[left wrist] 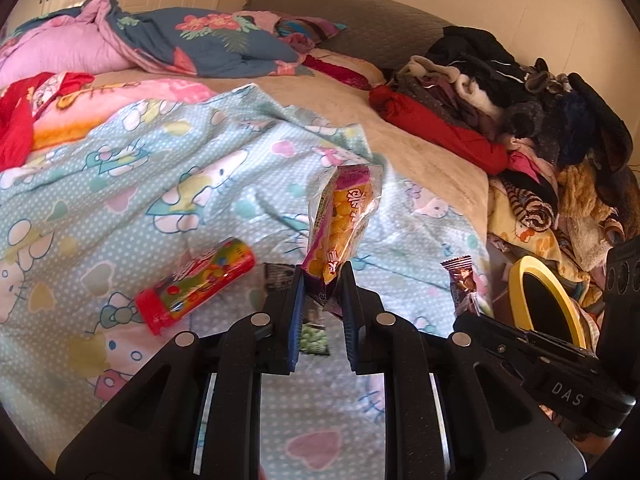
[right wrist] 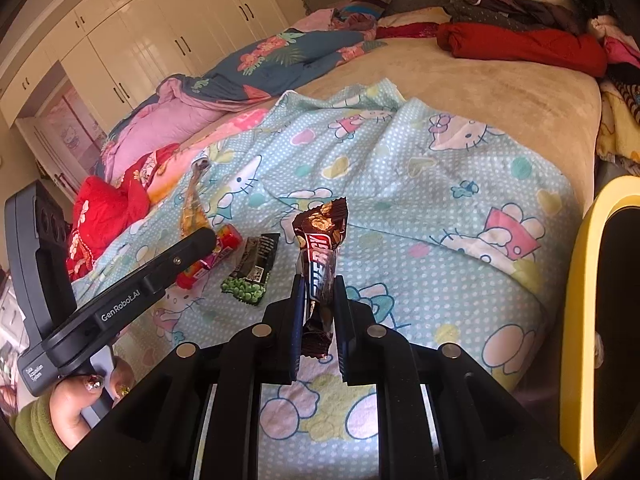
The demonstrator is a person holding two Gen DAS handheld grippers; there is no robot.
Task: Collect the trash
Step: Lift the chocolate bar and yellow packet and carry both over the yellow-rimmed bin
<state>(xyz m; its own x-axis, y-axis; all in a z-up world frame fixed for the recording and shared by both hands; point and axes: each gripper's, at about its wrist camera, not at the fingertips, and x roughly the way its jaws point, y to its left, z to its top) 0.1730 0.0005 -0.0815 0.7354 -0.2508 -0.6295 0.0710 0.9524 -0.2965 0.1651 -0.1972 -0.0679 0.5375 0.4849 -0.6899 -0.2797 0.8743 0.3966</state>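
On a bed (right wrist: 500, 92) spread with a cartoon-cat sheet (left wrist: 168, 184), the left gripper (left wrist: 322, 280) was closed on the lower end of an orange-and-pink snack bag (left wrist: 340, 220), which stood upright above the bedding. The right gripper (right wrist: 318, 292) was pinched shut on a brown chocolate bar wrapper (right wrist: 320, 248), also held clear of the sheet. Lying on the sheet near both were a red candy tube (left wrist: 196, 284) and a black-and-green pea snack packet (right wrist: 252, 276) (the two well apart from the held items). A yellow-rimmed bin (right wrist: 580, 320) stood just beside the bed's edge, on the right. Piled clothes (left wrist: 520, 92) crowded the bed's far corner.
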